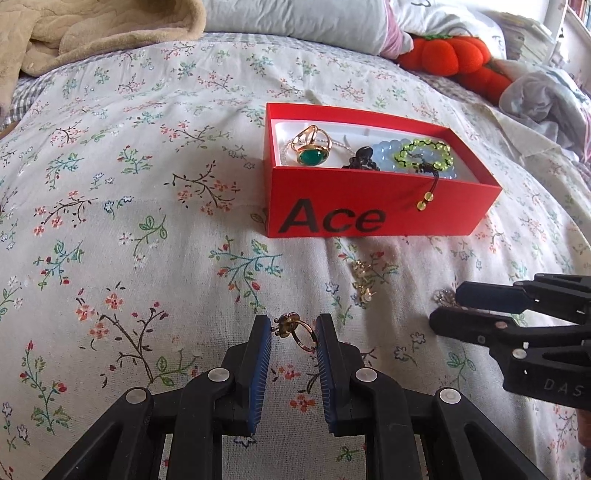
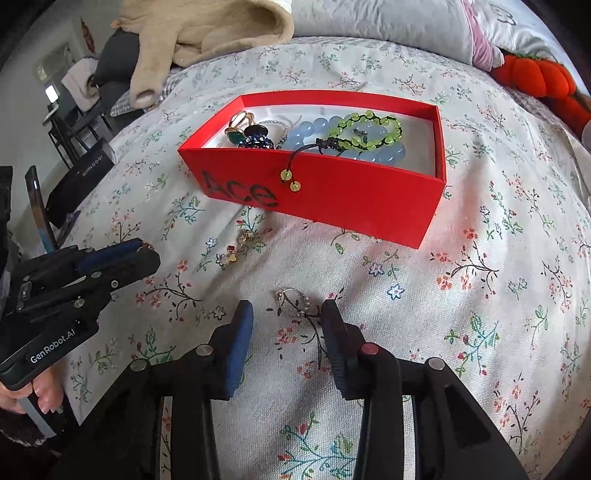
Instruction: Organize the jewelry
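Note:
A red box marked "Ace" stands on the floral bedspread and holds a green-stone ring, a dark clip, blue beads and a green bead bracelet. The box also shows in the right wrist view. My left gripper is shut on a small gold ring, held between the pads. My right gripper is open over a silver pearl ring lying on the cloth. A gold earring lies before the box, also in the right wrist view.
A beige blanket, pillows and an orange plush pumpkin lie at the back of the bed. A dark box and furniture stand off the bed's left edge. My right gripper shows at the right of the left wrist view.

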Motion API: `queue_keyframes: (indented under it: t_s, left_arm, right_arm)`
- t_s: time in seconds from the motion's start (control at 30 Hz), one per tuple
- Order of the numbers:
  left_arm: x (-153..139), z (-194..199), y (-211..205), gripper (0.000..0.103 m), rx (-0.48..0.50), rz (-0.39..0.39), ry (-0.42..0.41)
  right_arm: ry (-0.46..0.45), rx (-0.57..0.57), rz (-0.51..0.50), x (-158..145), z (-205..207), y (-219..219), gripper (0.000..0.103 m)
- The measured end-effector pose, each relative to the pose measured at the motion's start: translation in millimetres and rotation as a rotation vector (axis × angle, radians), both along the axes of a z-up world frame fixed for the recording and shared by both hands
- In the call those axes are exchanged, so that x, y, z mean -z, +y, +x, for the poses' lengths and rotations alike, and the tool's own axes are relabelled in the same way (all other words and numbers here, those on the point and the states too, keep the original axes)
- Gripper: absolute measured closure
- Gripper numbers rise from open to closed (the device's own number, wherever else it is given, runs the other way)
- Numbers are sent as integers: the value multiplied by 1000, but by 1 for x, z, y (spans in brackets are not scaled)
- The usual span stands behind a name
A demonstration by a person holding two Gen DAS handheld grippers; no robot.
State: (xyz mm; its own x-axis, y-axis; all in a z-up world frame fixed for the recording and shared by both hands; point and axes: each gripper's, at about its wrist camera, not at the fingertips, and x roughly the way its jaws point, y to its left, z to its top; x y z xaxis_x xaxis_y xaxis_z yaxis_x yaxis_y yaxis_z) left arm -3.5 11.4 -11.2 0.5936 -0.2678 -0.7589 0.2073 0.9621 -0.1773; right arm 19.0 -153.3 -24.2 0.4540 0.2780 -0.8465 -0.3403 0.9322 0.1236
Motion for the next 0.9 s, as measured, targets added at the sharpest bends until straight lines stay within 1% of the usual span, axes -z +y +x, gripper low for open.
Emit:
queue_keyframes:
  t_s: [0.07,0.2,0.3,0.5,0.53,0.73,0.9]
  left_arm:
    - [1,1,0,84,-1,-2,3]
    - [1,1,0,84,-3,-1,5]
    - [0,2,0,84,-3,-1,2]
    - [-8,4,0,84,1,5,-13]
    - [-11,5,-1,84,5,11,-20]
    - [-33,18,-8,84,22,24,-72]
    - [-44,37,-18,84,34,46,-96]
  right_arm:
    - [-11,4,-11,1,2,0,74]
    - [-30,-8,-32,1,3,3,83]
    - [-42,-16,-42,0,2,5,84]
    - [-46,-12,-29,-6,2,2,84]
    - [-62,-9,-14,-15,1,0,84]
    - [-121,15,22,-46,4,-10,84]
    - [-153,49,43,-65,17,-22,84]
